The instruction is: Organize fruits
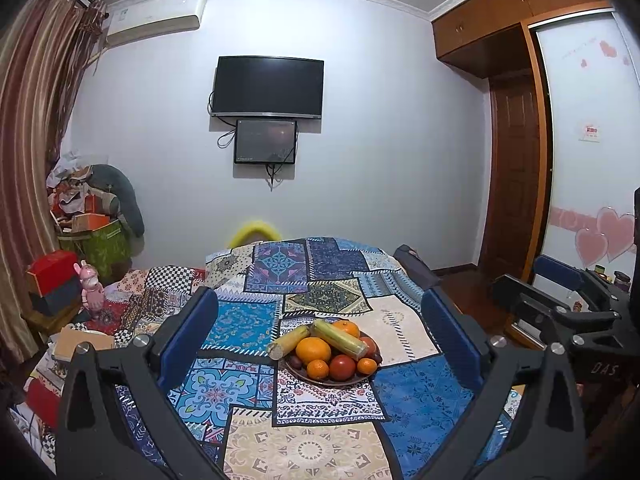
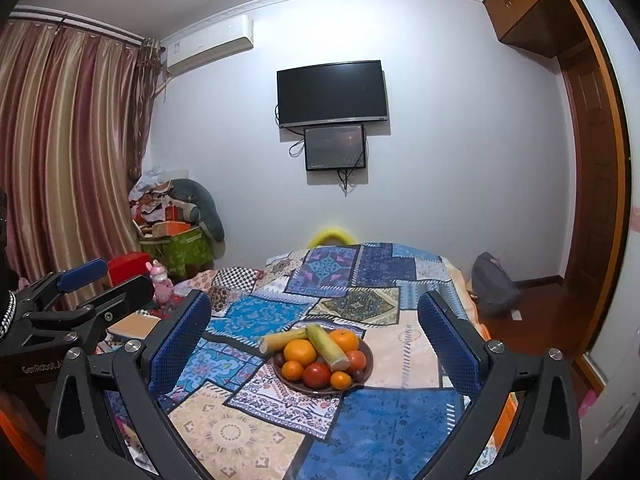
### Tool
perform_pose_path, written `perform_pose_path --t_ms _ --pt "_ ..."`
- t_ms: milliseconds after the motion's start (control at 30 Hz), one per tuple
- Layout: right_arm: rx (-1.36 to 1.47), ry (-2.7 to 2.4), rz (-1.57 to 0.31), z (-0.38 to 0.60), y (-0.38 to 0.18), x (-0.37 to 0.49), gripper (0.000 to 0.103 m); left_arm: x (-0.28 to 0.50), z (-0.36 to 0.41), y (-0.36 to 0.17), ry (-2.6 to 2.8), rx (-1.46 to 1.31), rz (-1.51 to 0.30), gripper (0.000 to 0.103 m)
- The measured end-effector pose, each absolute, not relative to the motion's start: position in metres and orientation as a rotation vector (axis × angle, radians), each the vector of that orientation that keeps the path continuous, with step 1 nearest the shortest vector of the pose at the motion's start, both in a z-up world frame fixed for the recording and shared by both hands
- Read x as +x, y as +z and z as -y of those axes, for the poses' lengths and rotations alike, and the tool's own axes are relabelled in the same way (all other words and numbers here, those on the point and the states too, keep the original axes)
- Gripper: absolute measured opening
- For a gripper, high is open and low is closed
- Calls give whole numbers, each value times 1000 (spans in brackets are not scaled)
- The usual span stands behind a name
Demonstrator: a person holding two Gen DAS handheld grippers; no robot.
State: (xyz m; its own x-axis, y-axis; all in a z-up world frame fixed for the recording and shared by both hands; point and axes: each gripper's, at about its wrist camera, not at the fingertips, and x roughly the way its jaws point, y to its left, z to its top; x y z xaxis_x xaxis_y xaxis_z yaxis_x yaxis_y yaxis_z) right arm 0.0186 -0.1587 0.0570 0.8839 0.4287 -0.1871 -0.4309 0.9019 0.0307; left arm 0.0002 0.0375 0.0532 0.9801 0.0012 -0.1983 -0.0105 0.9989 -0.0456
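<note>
Waiting over a full fruit plate

Hovering side by side above the near end of the patchwork cloth [image 1: 248, 320], both tools are spread wide and hold nothing. The left gripper [image 1: 320, 332] frames the brown plate [image 1: 332, 381] between its blue pads; the right gripper [image 2: 316, 336] does the same from a little further right, its neighbour showing at its left edge.

The plate sits mid-cloth, with bare cloth on every side of it. The cloth drops off at the far end near the white wall and along the right, where wooden floor [image 2: 532, 320] and a grey bag [image 2: 494, 284] lie.

Two pale green-yellow stalks [image 2: 326, 346] rest on top of the pile, their far ends meeting and their long axes splaying toward the viewer, one pointing near-left past the rim, one near-right. Under them lie oranges [image 2: 300, 352], a large tomato [image 2: 317, 375] at the near side and dark plums [image 2: 359, 376]
</note>
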Motion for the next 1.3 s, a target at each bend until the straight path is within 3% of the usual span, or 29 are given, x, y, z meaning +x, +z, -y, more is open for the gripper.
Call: perform_pose_path --t_ms 1300 --pt "-15 410 -141 159 67 15 103 1 -30 58 -17 -38 -186 103"
